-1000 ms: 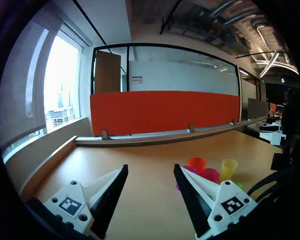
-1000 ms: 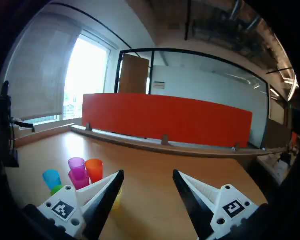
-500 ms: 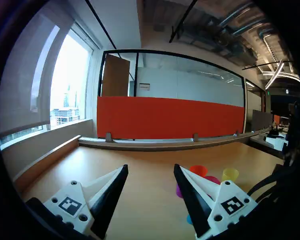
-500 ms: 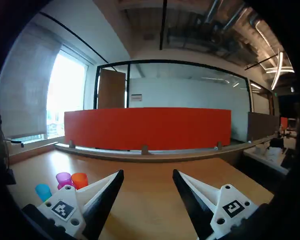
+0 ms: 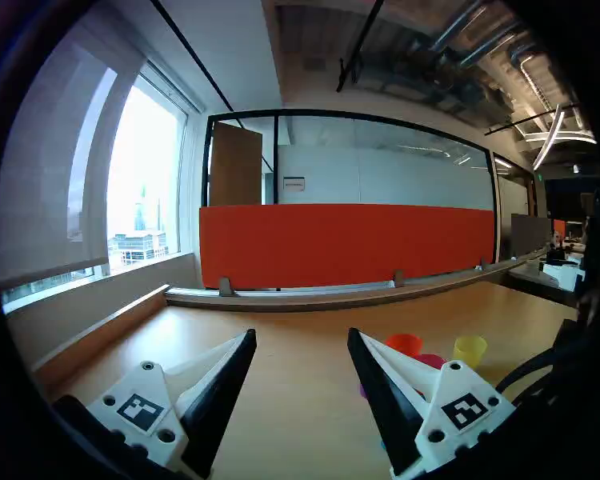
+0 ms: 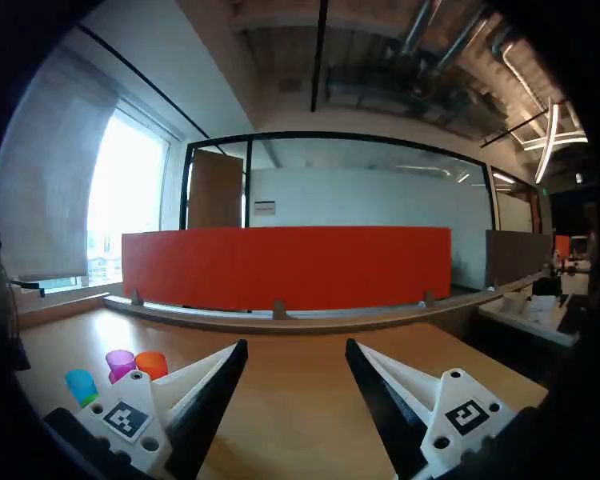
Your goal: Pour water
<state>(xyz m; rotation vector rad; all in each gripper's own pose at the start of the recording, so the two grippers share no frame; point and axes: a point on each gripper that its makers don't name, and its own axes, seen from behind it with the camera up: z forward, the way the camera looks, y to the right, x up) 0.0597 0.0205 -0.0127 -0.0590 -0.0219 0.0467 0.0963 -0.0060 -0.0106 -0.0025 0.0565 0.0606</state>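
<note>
The cups (image 5: 405, 345) stand lower right of the left gripper (image 5: 300, 336) and lower left of the right gripper (image 6: 296, 346); both are wide open and empty.

No legible text: wall sign (image 5: 294, 184) too small to read, square coded markers (image 5: 139, 411) carry no letters.

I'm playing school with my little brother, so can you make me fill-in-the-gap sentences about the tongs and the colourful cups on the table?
1. The left tongs and the right tongs are both ____, with nothing held between them.
2. In the right gripper view, the ____ cup sits between the blue cup and the orange cup.
3. In the left gripper view, the yellow cup is to the ____ of the orange cup.

Missing words: open; purple; right.
</note>
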